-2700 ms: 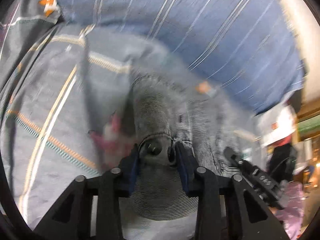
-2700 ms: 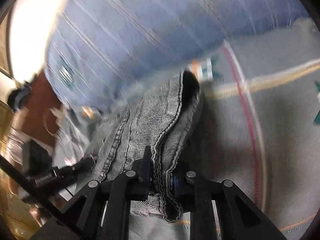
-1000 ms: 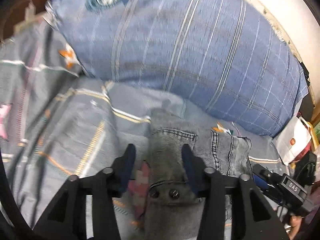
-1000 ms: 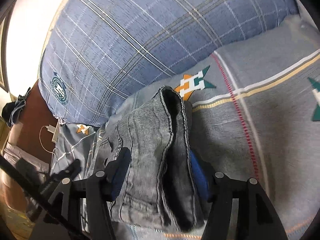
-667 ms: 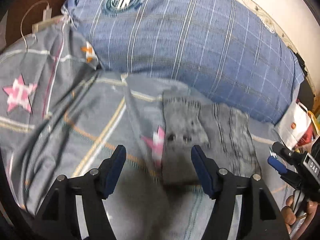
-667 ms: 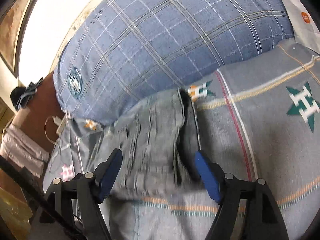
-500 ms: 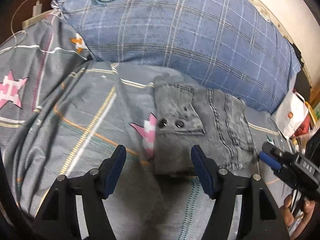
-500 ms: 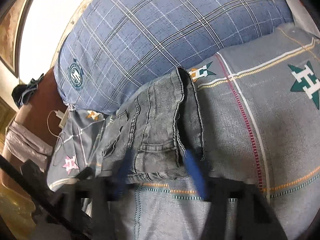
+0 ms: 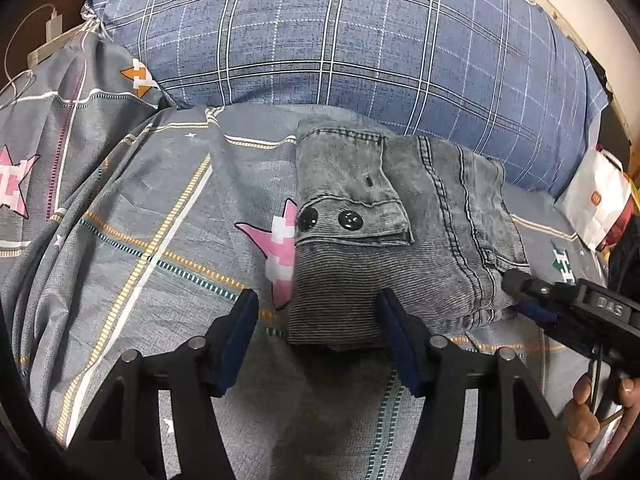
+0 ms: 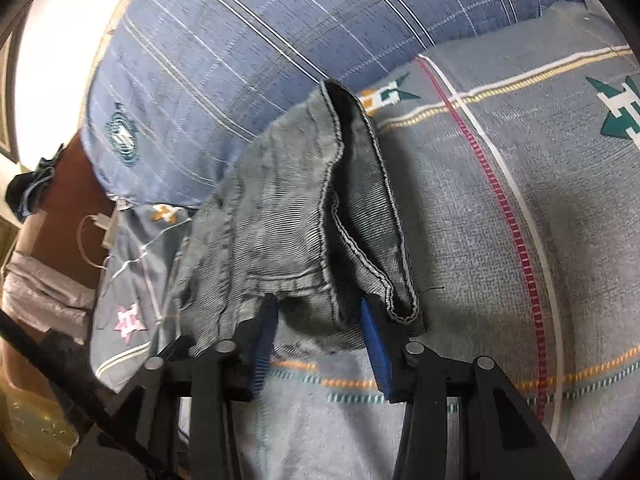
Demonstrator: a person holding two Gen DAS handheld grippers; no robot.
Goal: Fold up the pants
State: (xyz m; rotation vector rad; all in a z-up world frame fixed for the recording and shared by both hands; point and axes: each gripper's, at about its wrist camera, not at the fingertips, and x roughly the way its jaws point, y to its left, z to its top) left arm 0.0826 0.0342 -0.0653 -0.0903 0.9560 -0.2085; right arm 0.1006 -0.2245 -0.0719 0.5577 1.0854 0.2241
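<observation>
On the left lies the grey cotton bedsheet (image 9: 132,216), soft and wrinkled, with thin yellow, white and teal stripes and a pink pixel star (image 9: 280,248). Behind it, at the far side, rests a big puffy blue checked pillow (image 9: 360,40) with a round emblem.

The folded grey denim pants (image 9: 384,240) lie on the sheet, touching the pillow's near edge. They make a thick, almost square bundle of faded, finely ribbed cloth with dark double seams. A flap with two black round buttons (image 9: 350,220) lies on top at the left part. The long side of the bundle runs left to right; the open hem layers face right.

The left gripper (image 9: 316,320) has its black arms and blue pads wide apart, holding nothing, just before the bundle's near edge.

The right gripper (image 10: 320,328) is spread too, its blue pads on both sides of the bundle's near corner, not closed on it.

At the far right stands a white paper bag (image 9: 596,200).
</observation>
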